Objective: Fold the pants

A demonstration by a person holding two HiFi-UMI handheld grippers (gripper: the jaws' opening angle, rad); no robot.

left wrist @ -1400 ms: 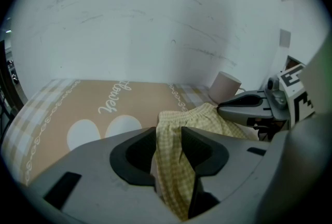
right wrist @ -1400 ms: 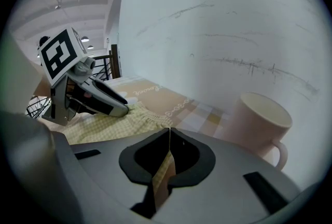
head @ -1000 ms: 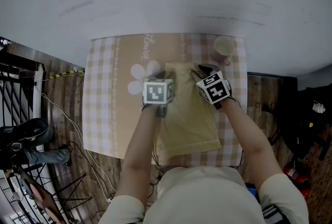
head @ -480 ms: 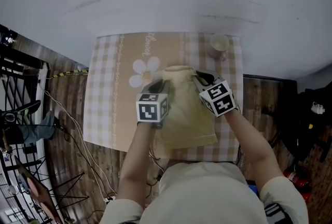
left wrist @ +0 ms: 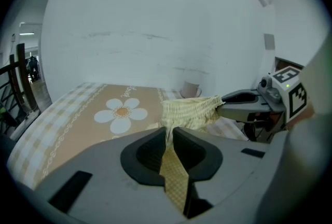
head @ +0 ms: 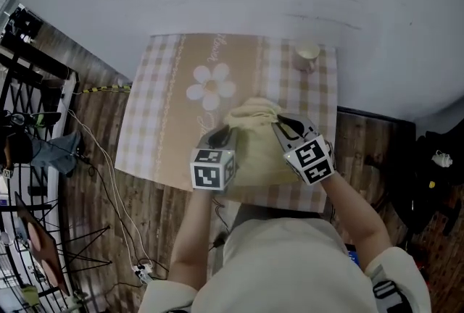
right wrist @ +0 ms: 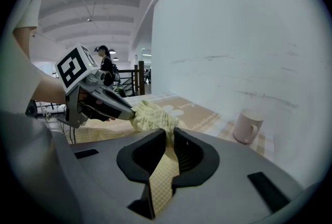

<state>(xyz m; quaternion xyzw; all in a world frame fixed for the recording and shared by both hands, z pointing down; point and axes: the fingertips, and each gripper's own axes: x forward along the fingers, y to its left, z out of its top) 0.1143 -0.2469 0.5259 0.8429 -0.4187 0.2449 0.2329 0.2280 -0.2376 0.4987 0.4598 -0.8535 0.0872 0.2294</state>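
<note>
The yellow checked pants (head: 255, 148) lie on the table toward its near right, their far end lifted and bunched. My left gripper (head: 222, 133) is shut on the left corner of that end. My right gripper (head: 283, 123) is shut on the right corner. Both pairs of jaws have just been closing, and cloth sits between them. In the left gripper view, a strip of fabric (left wrist: 175, 176) runs through the left gripper (left wrist: 169, 132). The right gripper view shows the same at the right gripper (right wrist: 170, 137), with the pants (right wrist: 151, 115) stretched across to the left gripper (right wrist: 124, 111).
A beige checked tablecloth (head: 156, 123) with a white daisy (head: 210, 84) covers the table. A pale mug (head: 307, 54) stands at the far right corner, near the white wall. Black railings (head: 29, 72) and cables lie on the wooden floor at left.
Both grippers have closed on the far end of the pants, risen, and drawn it back toward the near edge. The cloth now bunches up between them.
</note>
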